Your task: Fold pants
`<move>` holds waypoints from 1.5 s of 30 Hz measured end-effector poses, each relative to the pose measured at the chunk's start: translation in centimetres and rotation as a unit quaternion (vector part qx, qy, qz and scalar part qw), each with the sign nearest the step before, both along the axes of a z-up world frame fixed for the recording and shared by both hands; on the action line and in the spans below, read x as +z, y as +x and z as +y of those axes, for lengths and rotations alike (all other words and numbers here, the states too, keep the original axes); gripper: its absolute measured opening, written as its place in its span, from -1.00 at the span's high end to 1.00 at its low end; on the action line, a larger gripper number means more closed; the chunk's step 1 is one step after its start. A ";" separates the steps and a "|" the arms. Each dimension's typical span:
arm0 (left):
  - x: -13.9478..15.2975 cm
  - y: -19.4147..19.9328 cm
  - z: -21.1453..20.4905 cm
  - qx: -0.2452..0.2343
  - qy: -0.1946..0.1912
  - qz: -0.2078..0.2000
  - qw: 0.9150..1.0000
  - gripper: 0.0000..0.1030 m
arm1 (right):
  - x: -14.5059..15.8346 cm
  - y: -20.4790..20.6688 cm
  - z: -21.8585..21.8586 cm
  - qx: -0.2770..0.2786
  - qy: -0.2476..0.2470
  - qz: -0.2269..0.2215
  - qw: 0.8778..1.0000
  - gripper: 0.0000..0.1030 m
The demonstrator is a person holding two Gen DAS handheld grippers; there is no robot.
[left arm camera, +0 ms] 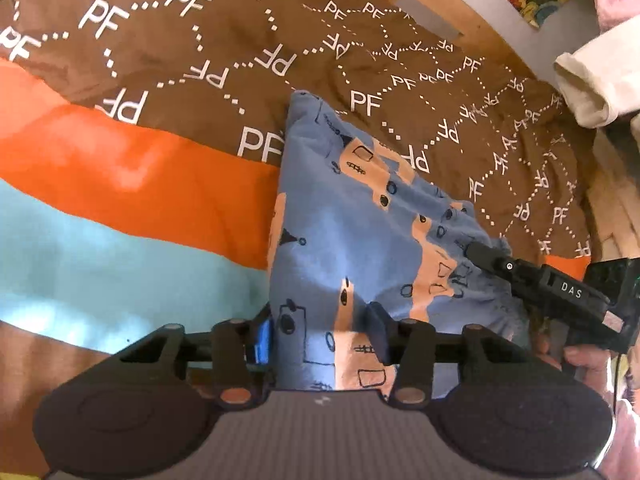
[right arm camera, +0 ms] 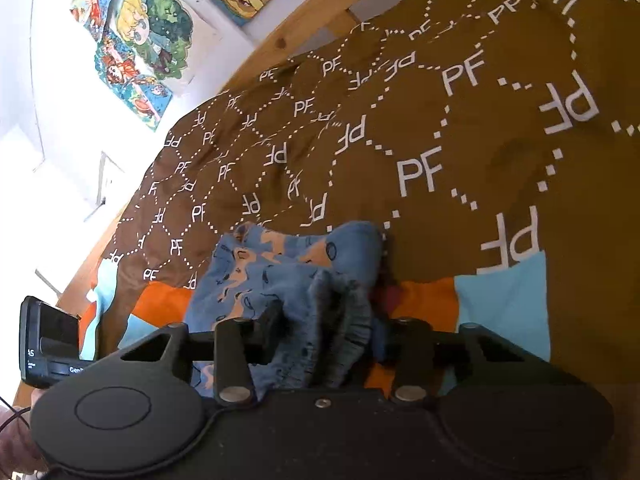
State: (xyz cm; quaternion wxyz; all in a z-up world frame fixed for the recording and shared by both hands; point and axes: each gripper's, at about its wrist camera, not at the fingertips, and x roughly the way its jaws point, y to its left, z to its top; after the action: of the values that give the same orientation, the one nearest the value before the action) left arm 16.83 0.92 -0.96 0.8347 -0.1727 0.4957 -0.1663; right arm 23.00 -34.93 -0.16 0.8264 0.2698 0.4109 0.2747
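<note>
Blue printed pants [left arm camera: 360, 208] are pinched by both the left tool [left arm camera: 324, 332] and right tool [right arm camera: 324, 320] over the blanket [left arm camera: 160, 80].

A bedroom in a home, likely a child's. Wide bed with a wooden frame [right arm camera: 280, 40], covered by a brown duvet [right arm camera: 460, 120] printed with white "PF" letters (orange and light blue bands along one edge). Bright cartoon pictures [right arm camera: 136, 40] pinned on the white wall [right arm camera: 24, 92]. Small blue printed pants [left arm camera: 360, 220] lying on the bedding.
</note>
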 end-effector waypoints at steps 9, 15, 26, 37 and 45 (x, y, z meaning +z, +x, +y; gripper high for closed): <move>1.8 -1.1 -2.9 -0.018 0.103 -0.028 0.994 0.40 | 1.4 -1.5 2.4 -0.005 -0.095 -0.047 0.994 0.30; 2.8 -1.9 -3.8 -0.032 0.134 -0.053 0.989 0.57 | 2.7 -2.9 4.7 0.002 -0.177 -0.113 0.978 0.40; 3.4 -2.1 -3.0 -0.019 0.108 -0.064 0.992 0.62 | 3.6 -4.2 6.3 0.017 -0.238 -0.178 0.955 0.52; 4.3 -2.9 -3.6 -0.017 0.118 -0.077 0.990 0.63 | 4.9 -5.2 6.4 0.002 -0.240 -0.187 0.953 0.54; 5.2 -3.3 -4.9 -0.035 0.116 -0.100 0.988 0.63 | 6.2 -6.0 6.1 -0.019 -0.256 -0.209 0.944 0.56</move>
State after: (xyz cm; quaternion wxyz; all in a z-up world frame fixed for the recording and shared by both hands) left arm 13.49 -3.97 4.25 0.8882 -0.0402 0.4313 -0.1531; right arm 16.97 -28.84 6.00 0.9400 -0.0066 0.2801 0.1948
